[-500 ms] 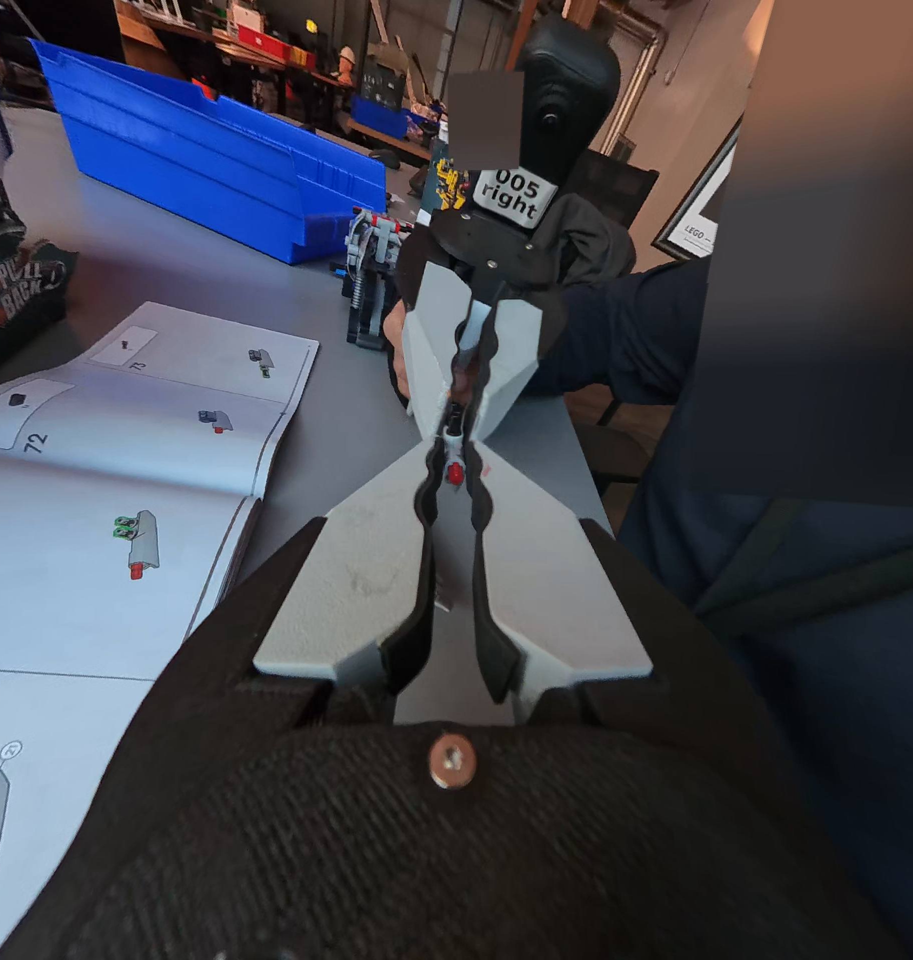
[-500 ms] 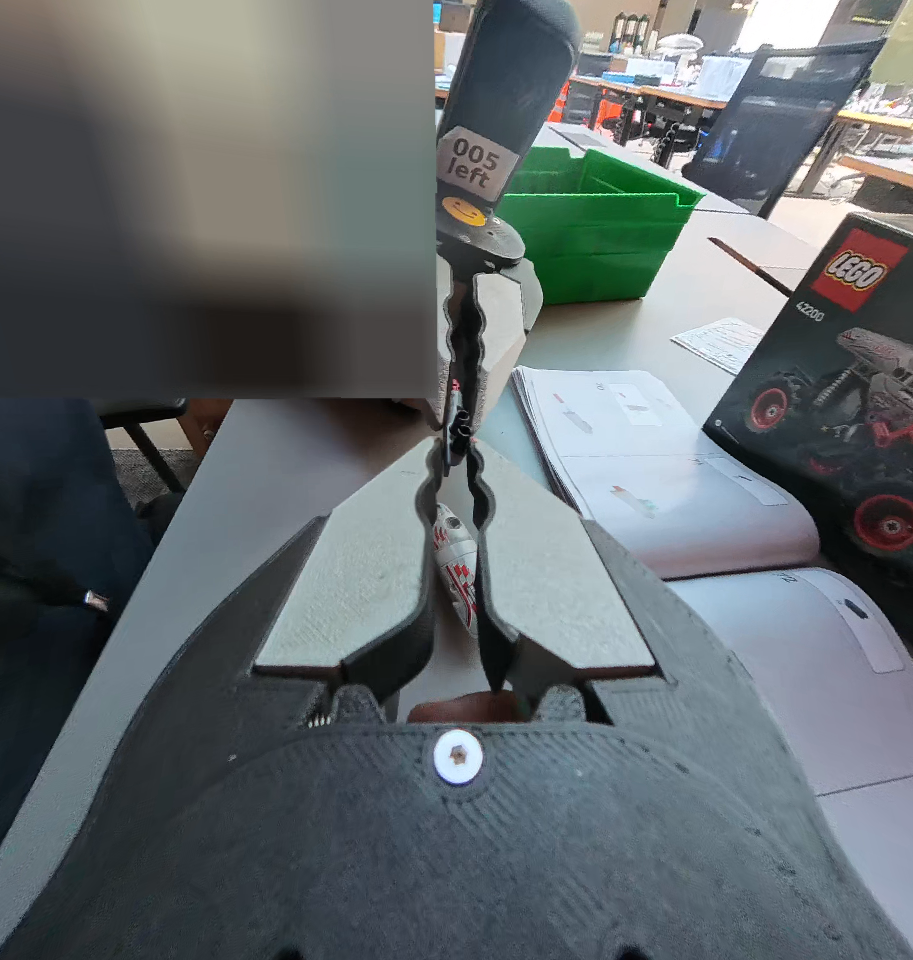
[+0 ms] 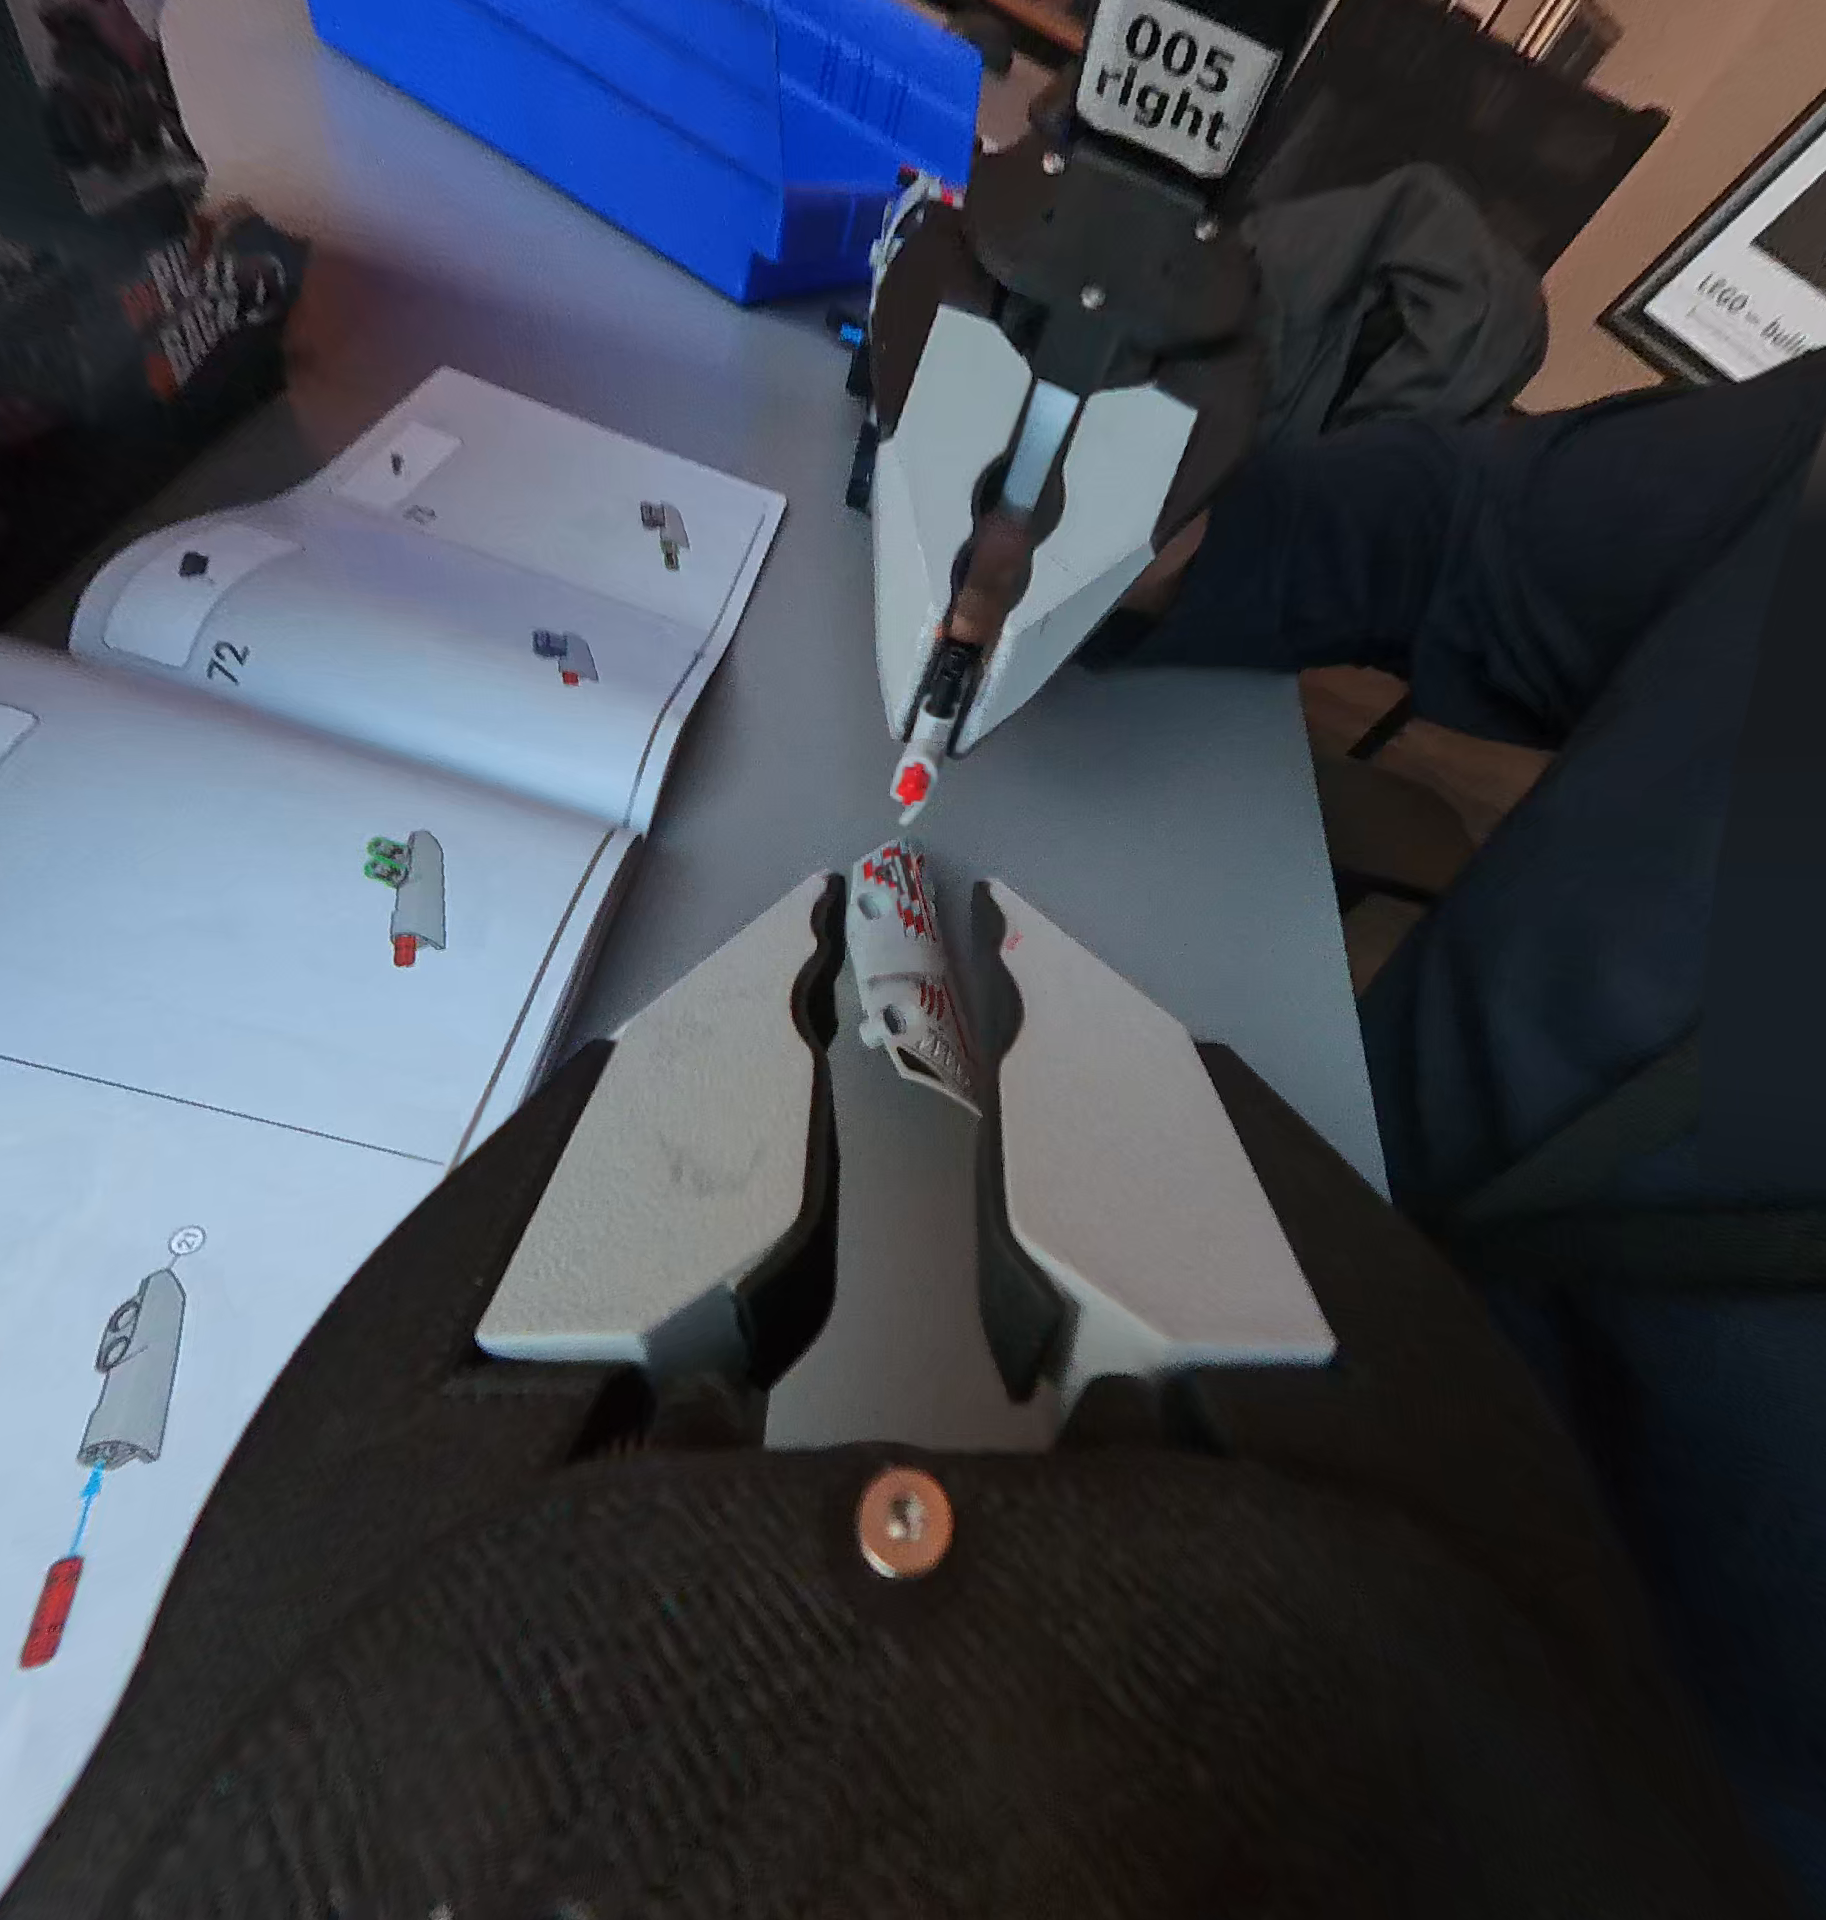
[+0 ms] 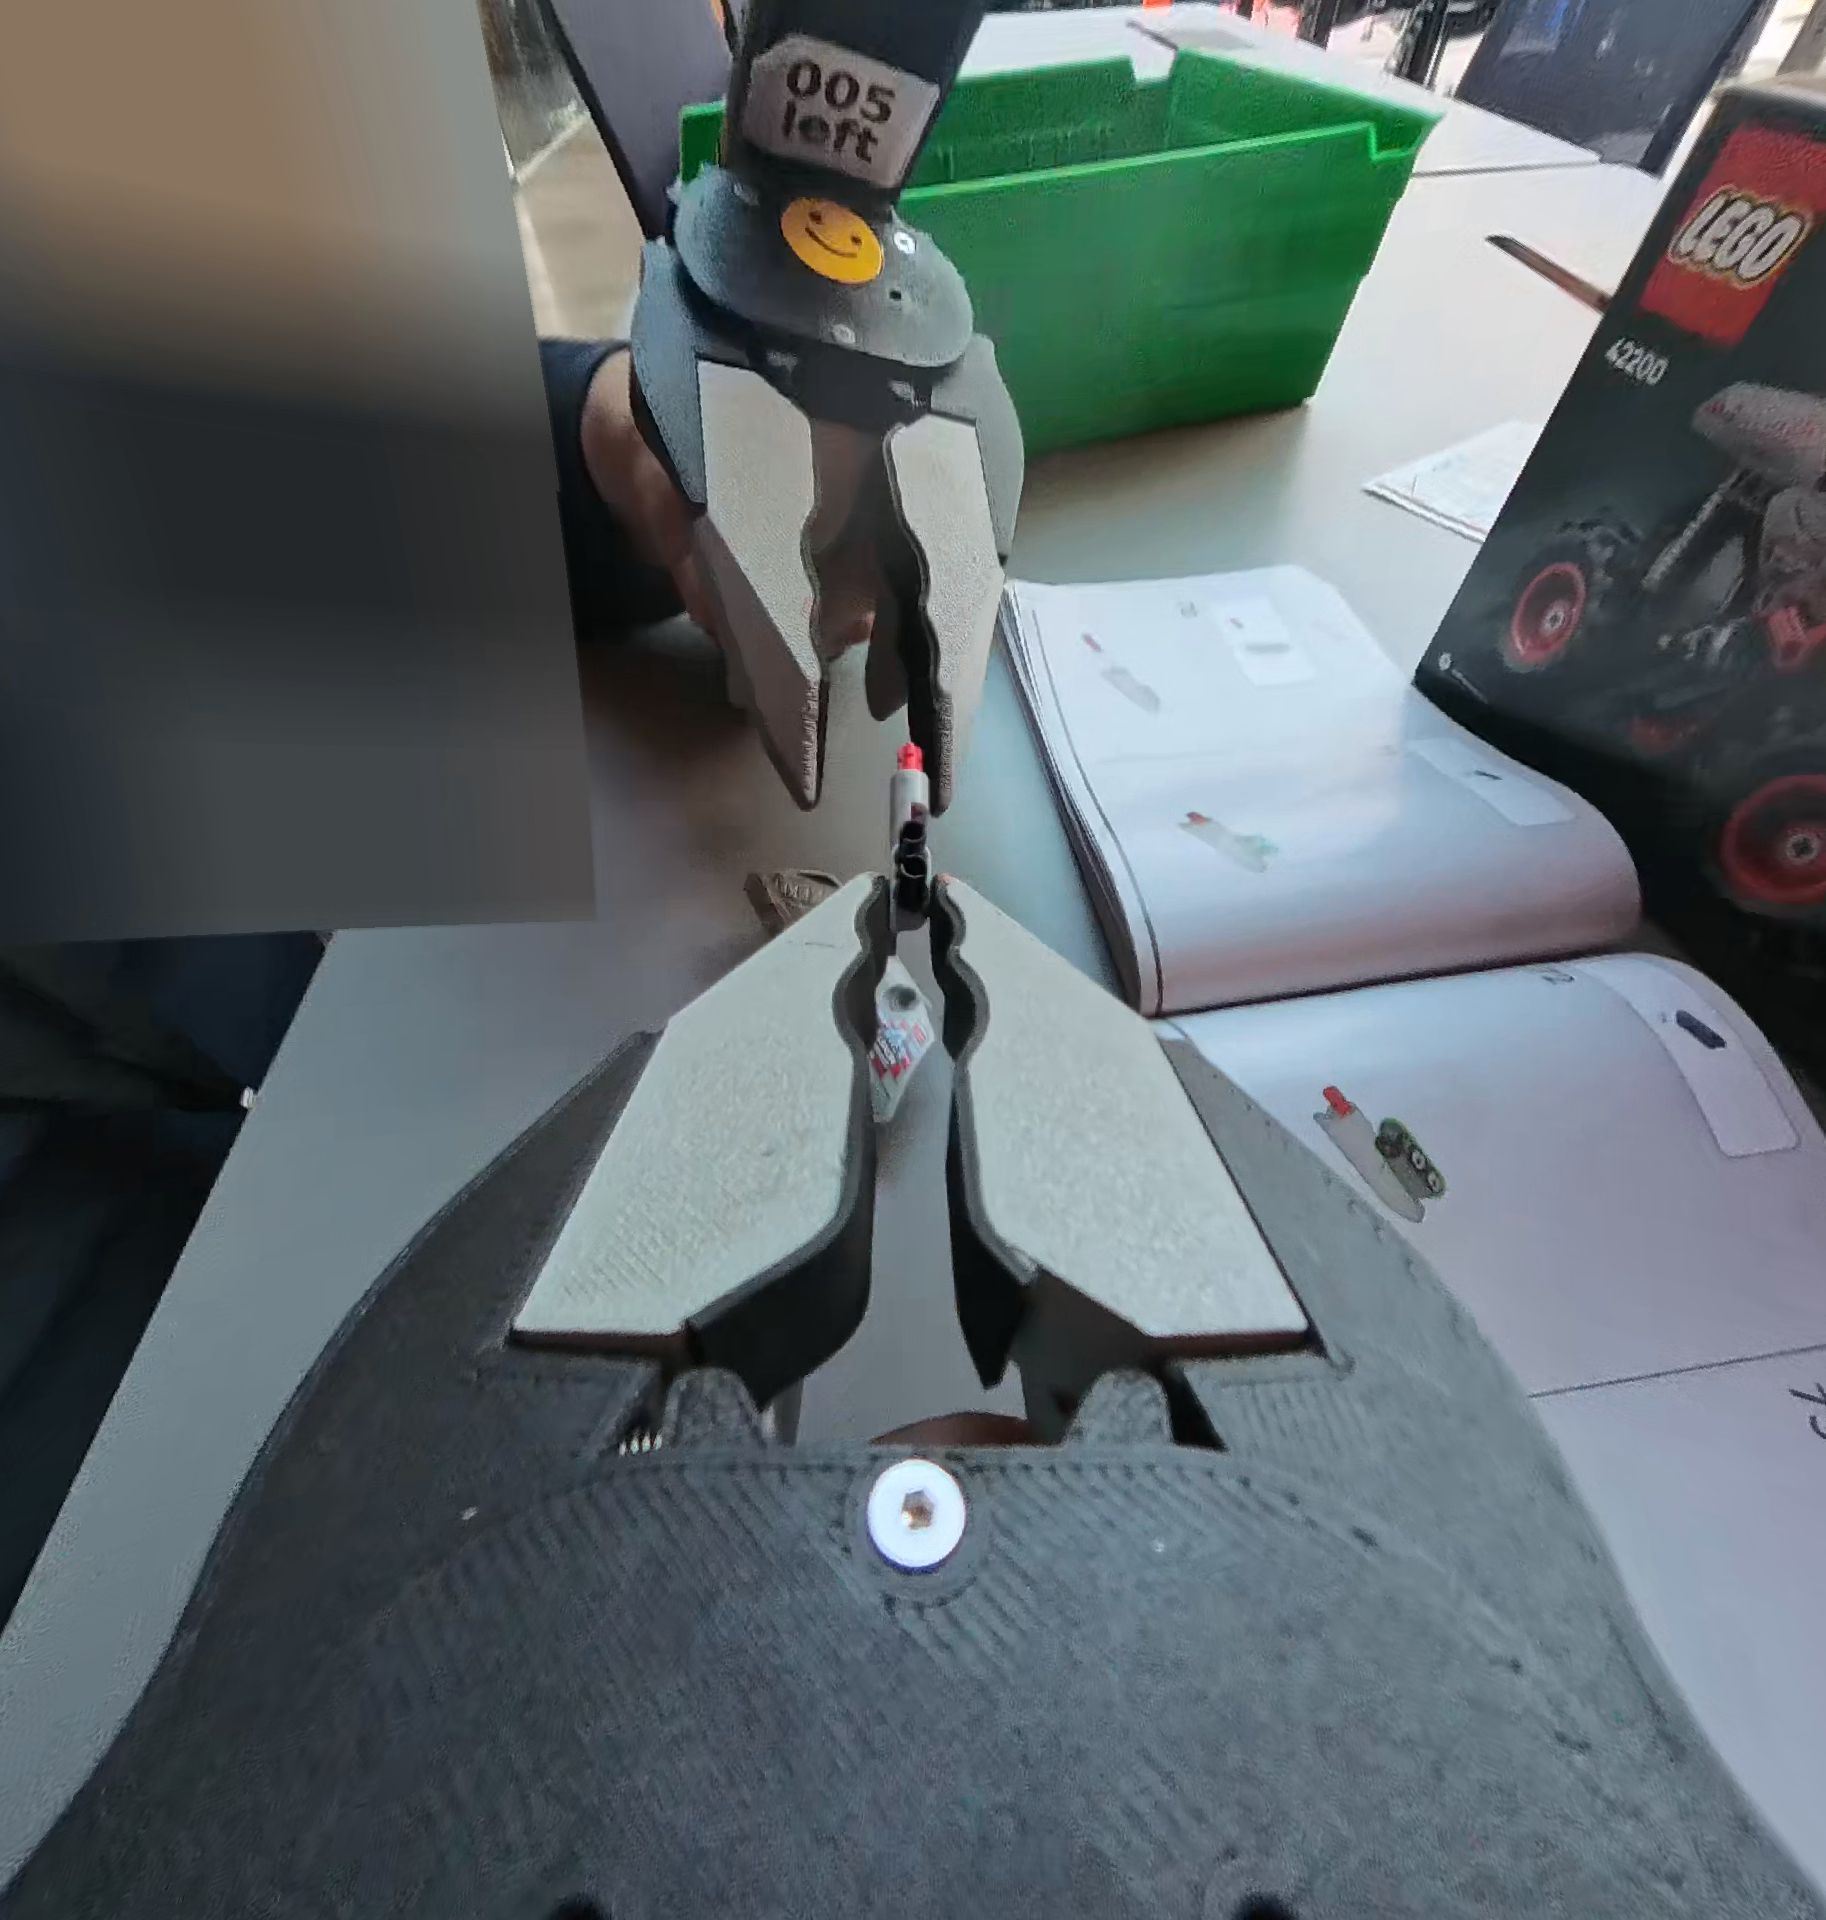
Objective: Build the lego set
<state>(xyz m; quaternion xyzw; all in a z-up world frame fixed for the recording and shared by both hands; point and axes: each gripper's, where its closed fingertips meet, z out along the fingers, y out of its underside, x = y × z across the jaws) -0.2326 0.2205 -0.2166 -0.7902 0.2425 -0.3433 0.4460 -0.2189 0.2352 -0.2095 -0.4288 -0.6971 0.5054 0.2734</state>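
On the grey table (image 3: pixel 1148 852), right claw (image 4: pixel 914 902) pinches a red-tipped pin assembly (image 4: pixel 909 821); left claw (image 3: pixel 904 904) gapes.

We look from close behind each hand-held gripper, tilted down over the grey tabletop (image 3: pixel 1148 831). The two views face each other. Both share the patch between the fingertips, the open instruction booklet (image 3: pixel 296 831) (image 4: pixel 1408 831) and the patterned panel piece (image 3: pixel 904 966) (image 4: pixel 898 1049).

Right gripper (image 4: pixel 914 902) tight on red-tipped lego piece (image 4: pixel 907 831)
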